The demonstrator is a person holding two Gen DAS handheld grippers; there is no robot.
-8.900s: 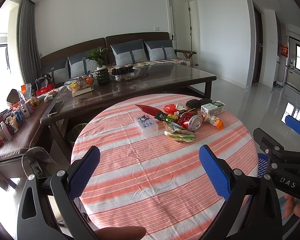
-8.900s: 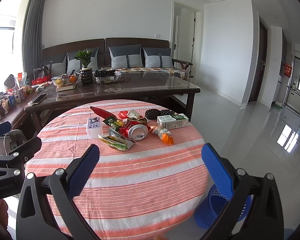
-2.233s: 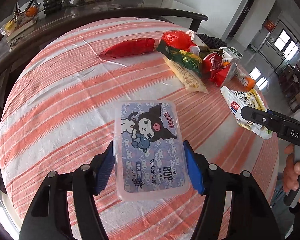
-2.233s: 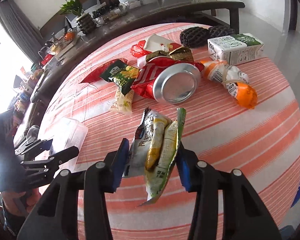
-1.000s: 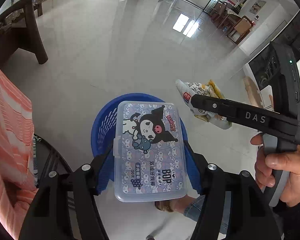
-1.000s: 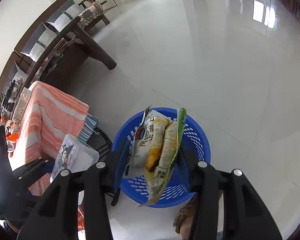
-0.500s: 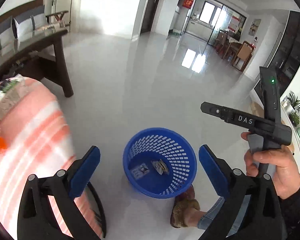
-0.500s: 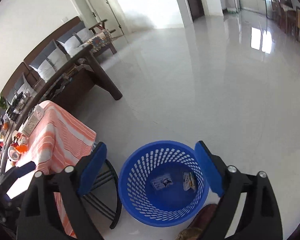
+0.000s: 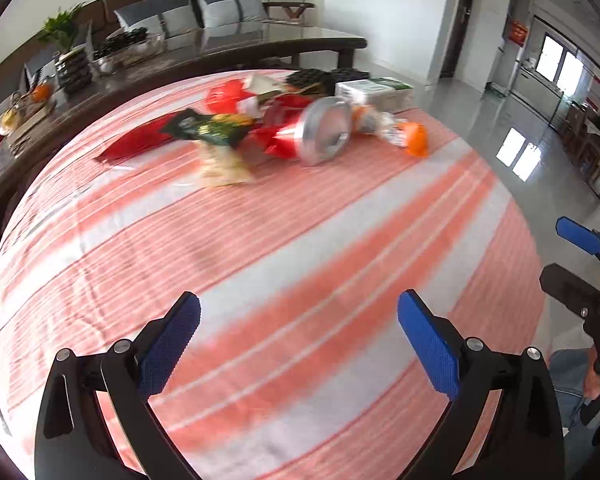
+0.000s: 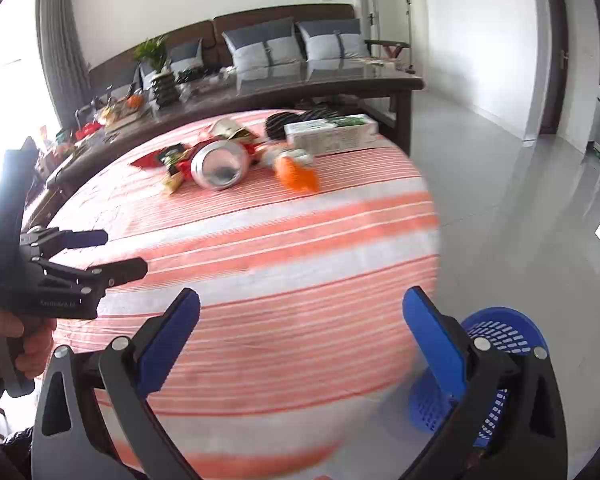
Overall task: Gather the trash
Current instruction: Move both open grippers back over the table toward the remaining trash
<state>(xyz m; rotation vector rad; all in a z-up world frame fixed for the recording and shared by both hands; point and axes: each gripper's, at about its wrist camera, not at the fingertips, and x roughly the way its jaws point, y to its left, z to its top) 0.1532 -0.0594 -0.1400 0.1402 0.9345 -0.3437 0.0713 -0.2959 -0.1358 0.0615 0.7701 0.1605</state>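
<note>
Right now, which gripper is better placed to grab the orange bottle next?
Probably the right gripper: it is open and empty, and the orange bottle lies almost straight ahead of it. The left gripper is open too, but the bottle sits off to its right.

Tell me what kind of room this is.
Most likely a home living room that opens onto a dining area. A sofa with grey cushions lines the back wall behind a long dark table, and a round table with a striped cloth stands in front.
</note>
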